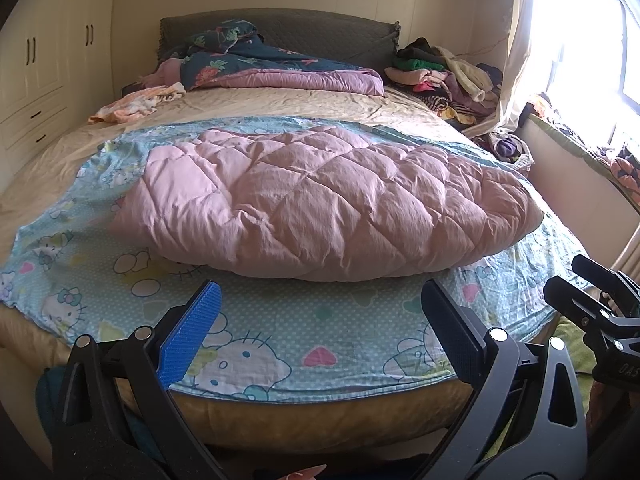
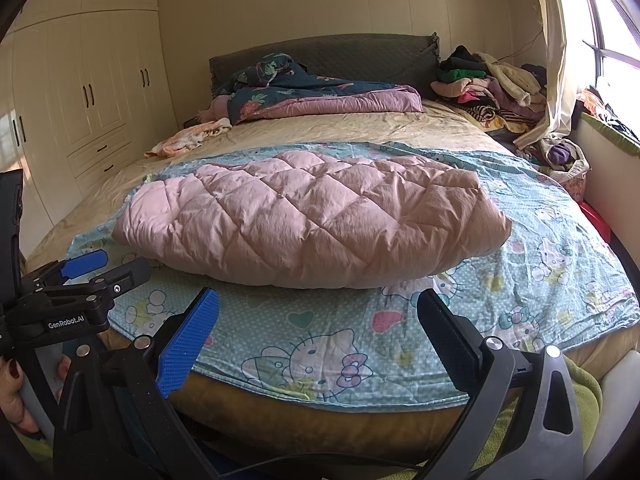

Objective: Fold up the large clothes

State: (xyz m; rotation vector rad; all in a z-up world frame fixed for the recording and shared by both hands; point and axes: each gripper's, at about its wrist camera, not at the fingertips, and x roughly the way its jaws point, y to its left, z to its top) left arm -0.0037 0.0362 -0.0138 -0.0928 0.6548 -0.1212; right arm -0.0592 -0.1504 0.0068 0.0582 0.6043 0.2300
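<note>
A pink quilted comforter (image 1: pixel 320 204) (image 2: pixel 308 220) lies folded into a puffy bundle across the near half of the bed. Under it spreads a light blue cartoon-cat sheet (image 1: pixel 280 340) (image 2: pixel 540 248), reaching the foot edge. My left gripper (image 1: pixel 320 308) hovers open at the foot of the bed, short of the comforter, holding nothing. My right gripper (image 2: pixel 320 312) is also open and empty, just before the sheet's near edge. In the right wrist view the left gripper (image 2: pixel 100 266) shows at the left, a hand (image 2: pixel 16 396) on its handle. The right gripper's fingers (image 1: pixel 592 280) show at the right of the left wrist view.
A dark floral and purple duvet (image 1: pixel 280 64) sits bunched at the grey headboard (image 2: pixel 328 56). An orange-white garment (image 1: pixel 140 102) lies at the left. A clothes pile (image 2: pixel 492 80) fills the far right corner by the curtain (image 1: pixel 520 60). White wardrobes (image 2: pixel 92 92) line the left wall.
</note>
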